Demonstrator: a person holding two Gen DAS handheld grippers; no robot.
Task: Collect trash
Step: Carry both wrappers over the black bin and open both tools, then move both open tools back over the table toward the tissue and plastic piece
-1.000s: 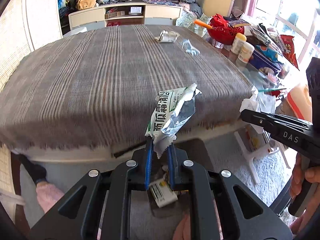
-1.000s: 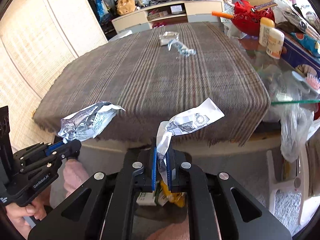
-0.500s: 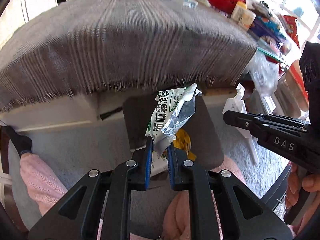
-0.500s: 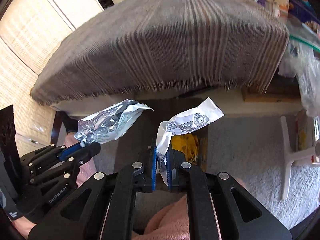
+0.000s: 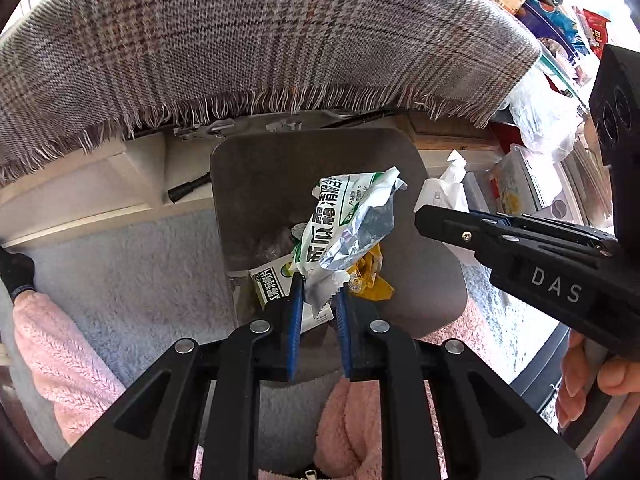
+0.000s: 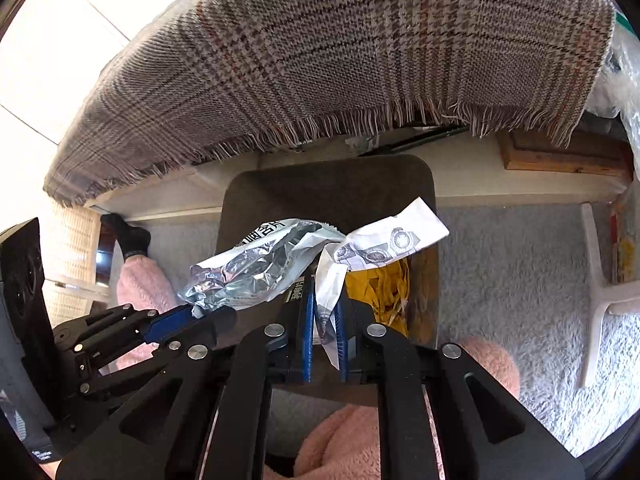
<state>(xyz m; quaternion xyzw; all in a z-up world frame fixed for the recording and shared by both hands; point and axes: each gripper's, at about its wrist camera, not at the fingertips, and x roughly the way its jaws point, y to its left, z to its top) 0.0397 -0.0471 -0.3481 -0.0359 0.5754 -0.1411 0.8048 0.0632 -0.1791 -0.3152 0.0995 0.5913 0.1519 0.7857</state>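
My left gripper (image 5: 318, 288) is shut on a green-and-silver foil wrapper (image 5: 344, 224) and holds it over the open grey trash bin (image 5: 256, 168) on the floor. The wrapper also shows in the right wrist view (image 6: 256, 268), beside the left gripper (image 6: 200, 314). My right gripper (image 6: 323, 304) is shut on a white printed wrapper (image 6: 384, 240), also over the bin (image 6: 320, 184). The right gripper shows at the right of the left wrist view (image 5: 424, 218). Yellow trash (image 6: 384, 284) and a green-and-white carton (image 5: 272, 284) lie inside the bin.
A plaid cloth with a fringed edge (image 5: 240, 40) covers the table above and behind the bin. My pink-clad knees (image 6: 488, 364) flank the bin on a grey carpet (image 6: 520, 260). A white stool leg (image 6: 596, 312) stands at right. Bags and packets (image 5: 540, 112) crowd the right side.
Both grippers have tilted down and moved from table height to over the bin, each still holding its wrapper. The two wrappers are now closer together.
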